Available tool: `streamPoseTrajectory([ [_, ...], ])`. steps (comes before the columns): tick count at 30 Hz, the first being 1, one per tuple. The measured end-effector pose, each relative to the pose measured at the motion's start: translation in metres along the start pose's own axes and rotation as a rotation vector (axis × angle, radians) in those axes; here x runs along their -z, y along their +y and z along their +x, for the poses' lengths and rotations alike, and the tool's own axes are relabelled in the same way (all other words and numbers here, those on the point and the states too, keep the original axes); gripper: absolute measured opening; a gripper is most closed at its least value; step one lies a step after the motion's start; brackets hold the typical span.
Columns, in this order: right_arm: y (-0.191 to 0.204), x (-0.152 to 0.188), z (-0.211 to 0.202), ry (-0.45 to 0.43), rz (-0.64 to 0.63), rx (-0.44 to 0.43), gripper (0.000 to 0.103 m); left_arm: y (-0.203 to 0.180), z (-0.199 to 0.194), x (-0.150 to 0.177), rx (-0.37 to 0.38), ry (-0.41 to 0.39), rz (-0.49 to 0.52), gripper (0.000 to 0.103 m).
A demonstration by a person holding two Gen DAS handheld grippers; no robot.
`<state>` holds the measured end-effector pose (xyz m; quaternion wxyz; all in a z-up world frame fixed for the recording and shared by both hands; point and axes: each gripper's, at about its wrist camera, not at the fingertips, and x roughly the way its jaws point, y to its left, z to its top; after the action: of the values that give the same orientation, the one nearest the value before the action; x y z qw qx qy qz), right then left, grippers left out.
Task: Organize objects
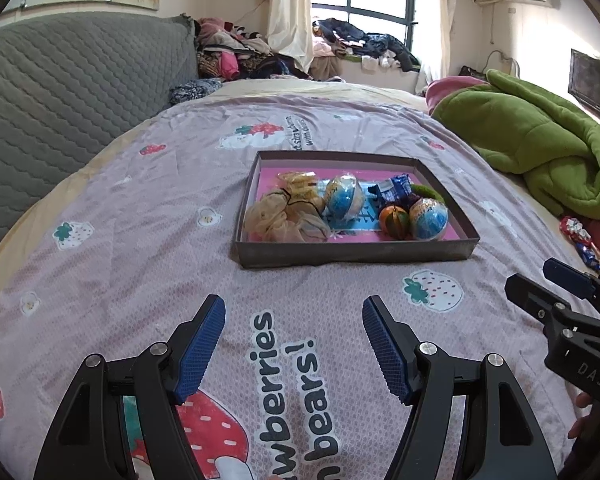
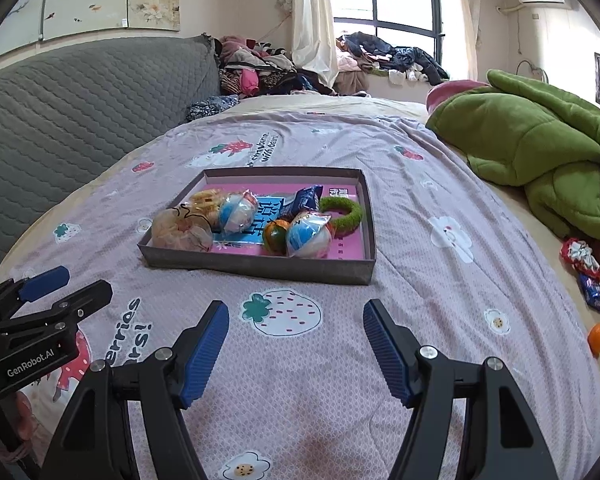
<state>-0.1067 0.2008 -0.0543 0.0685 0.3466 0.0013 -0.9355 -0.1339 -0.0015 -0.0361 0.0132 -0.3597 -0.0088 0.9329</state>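
Both claws, left claw (image 1: 294, 346) and right claw (image 2: 296, 350), spread empty over bed (image 2: 400, 320) | only right view shows orange (image 2: 597, 338) near bed's right edge | tray (image 2: 260, 270) long axis crosswise

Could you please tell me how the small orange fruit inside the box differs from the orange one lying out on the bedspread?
The fruit in the box has green patches; the loose fruit looks plain orange. The first sits inside the grey box, pressed against a blue-and-white ball; the second lies alone near the bedspread's right edge. Both are small and round.
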Motion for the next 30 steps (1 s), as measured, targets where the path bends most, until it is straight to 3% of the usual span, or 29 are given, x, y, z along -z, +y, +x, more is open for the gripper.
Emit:
streamPoseTrajectory([
  [30, -0.009, 0.039, 0.021, 0.039, 0.021, 0.014, 0.069, 0.009, 0.025, 0.032, -0.024, 0.033, 0.005, 0.073],
])
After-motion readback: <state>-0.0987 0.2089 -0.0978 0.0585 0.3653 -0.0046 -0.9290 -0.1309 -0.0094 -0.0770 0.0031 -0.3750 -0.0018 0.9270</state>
